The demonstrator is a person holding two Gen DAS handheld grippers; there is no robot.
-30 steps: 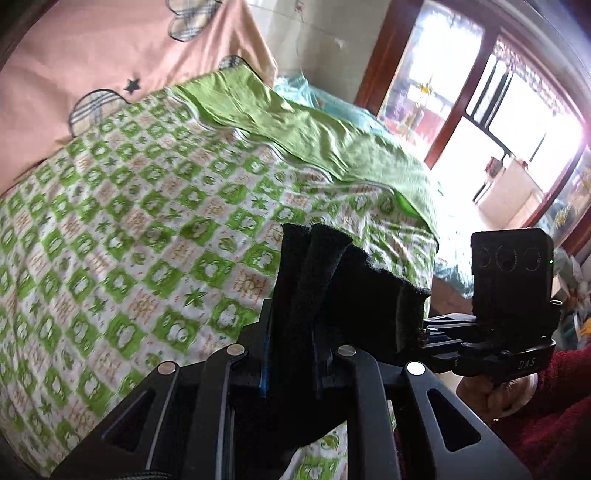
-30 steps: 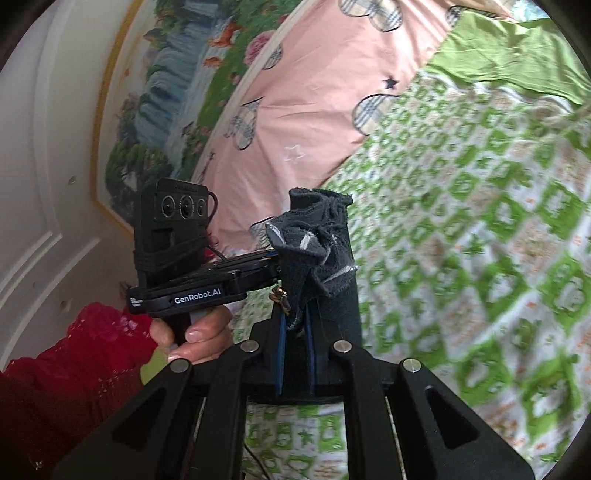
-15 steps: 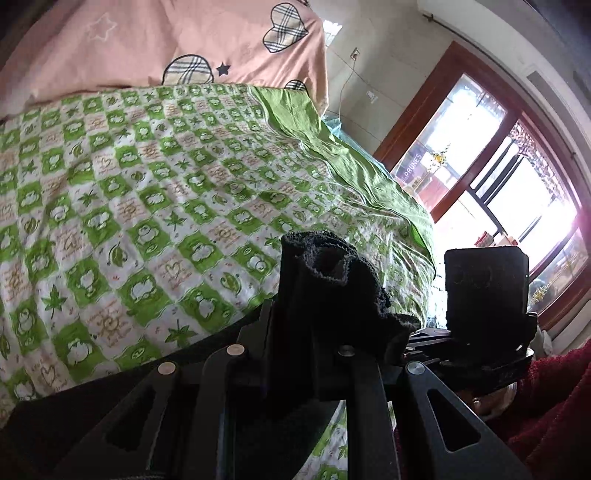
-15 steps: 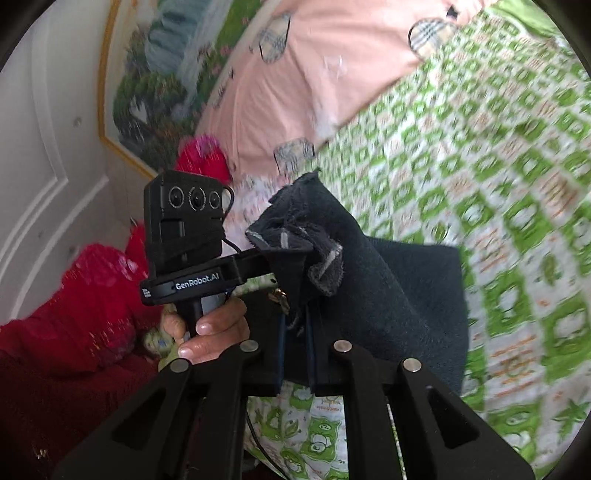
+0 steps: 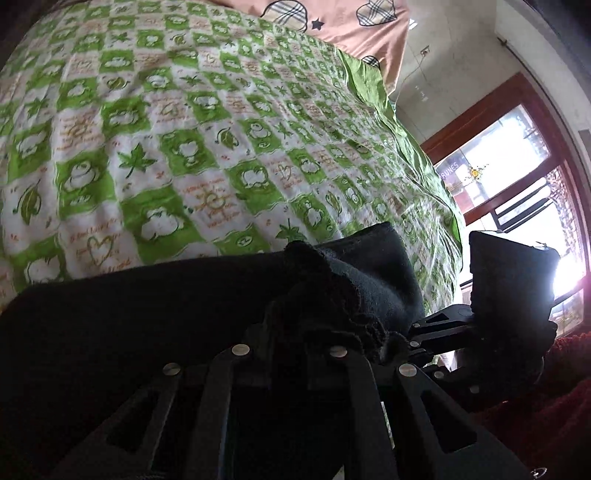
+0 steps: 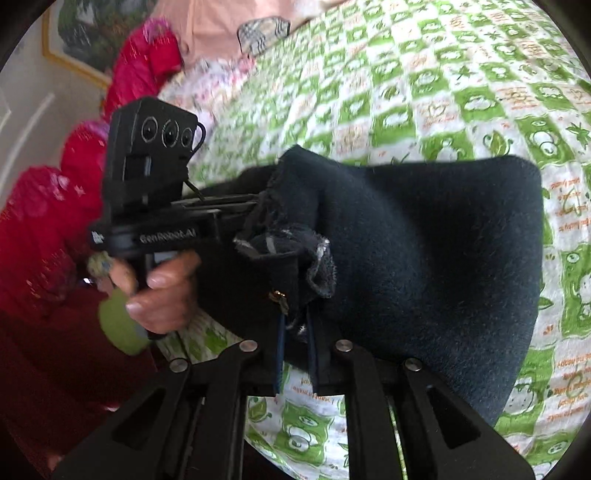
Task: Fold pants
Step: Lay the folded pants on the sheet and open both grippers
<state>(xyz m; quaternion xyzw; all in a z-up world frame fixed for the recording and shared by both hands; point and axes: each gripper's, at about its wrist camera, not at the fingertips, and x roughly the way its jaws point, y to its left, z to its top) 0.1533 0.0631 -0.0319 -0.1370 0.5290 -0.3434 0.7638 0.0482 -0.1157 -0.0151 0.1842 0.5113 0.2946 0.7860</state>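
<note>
The dark pants [image 5: 122,314] lie spread on the green-and-white checked bedspread [image 5: 184,147]. My left gripper [image 5: 295,332] is shut on a bunched edge of the pants, low over the bed. My right gripper [image 6: 295,317] is shut on another bunched edge, with a small zipper pull showing; the pants [image 6: 443,266] drape to its right onto the bedspread [image 6: 461,92]. The two grippers are close together: the right one shows in the left wrist view [image 5: 498,314], and the left one, held by a hand, shows in the right wrist view [image 6: 155,206].
A pink quilt with plaid hearts [image 5: 332,22] lies at the bed's far end. Red clothing [image 6: 74,166] is piled at the bedside. A window with a dark red frame [image 5: 517,166] is to the right of the bed.
Both grippers have come down toward the bed with the pants held. The fabric that hung in the air now lies spread on the bedspread.
</note>
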